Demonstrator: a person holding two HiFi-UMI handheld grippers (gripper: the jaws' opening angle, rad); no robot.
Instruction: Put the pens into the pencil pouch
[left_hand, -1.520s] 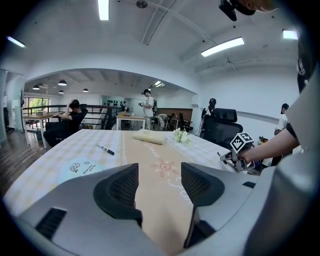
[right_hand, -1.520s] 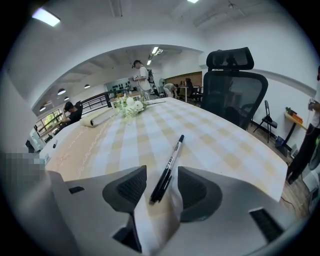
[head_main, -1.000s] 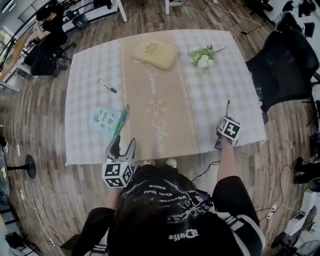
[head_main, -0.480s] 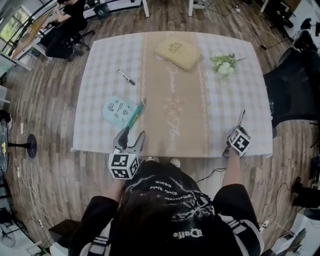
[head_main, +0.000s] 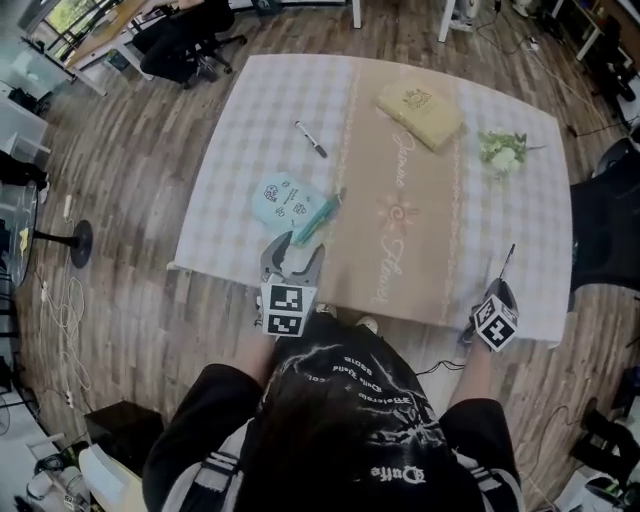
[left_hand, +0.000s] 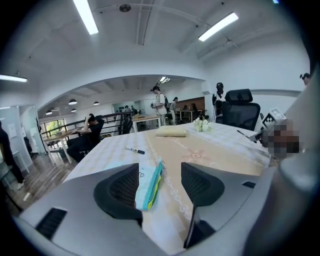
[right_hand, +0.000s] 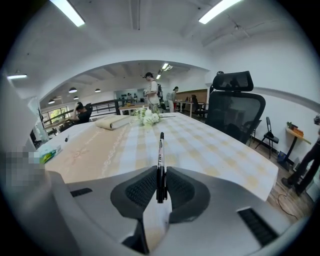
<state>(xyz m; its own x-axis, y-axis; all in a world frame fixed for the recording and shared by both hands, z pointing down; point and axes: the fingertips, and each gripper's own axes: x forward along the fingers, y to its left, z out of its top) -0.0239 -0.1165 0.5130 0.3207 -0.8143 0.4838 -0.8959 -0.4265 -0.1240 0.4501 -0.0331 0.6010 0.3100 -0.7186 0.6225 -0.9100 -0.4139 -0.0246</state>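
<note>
A light-blue pencil pouch (head_main: 283, 200) with a green zip edge lies on the table's near left part. Just in front of it my left gripper (head_main: 292, 258) stands open and holds nothing. In the left gripper view the pouch (left_hand: 150, 184) shows between the spread jaws of that gripper (left_hand: 159, 187), beyond them. A black pen (head_main: 311, 139) lies farther back on the left (left_hand: 135, 150). At the front right corner my right gripper (head_main: 497, 294) is shut on another black pen (head_main: 508, 262). In the right gripper view this pen (right_hand: 161, 150) sticks straight out from the pads of that gripper (right_hand: 160, 189).
The table (head_main: 240, 120) has a checked cloth and a tan runner. A cream padded book (head_main: 420, 102) and a white flower sprig (head_main: 503, 150) lie at the back right. A black office chair (right_hand: 235, 105) stands off the right edge. People sit at desks beyond.
The head view has swung, so the table sits differently in it. My left gripper has come closer to the pouch. My right gripper has drawn back to the front edge with the pen.
</note>
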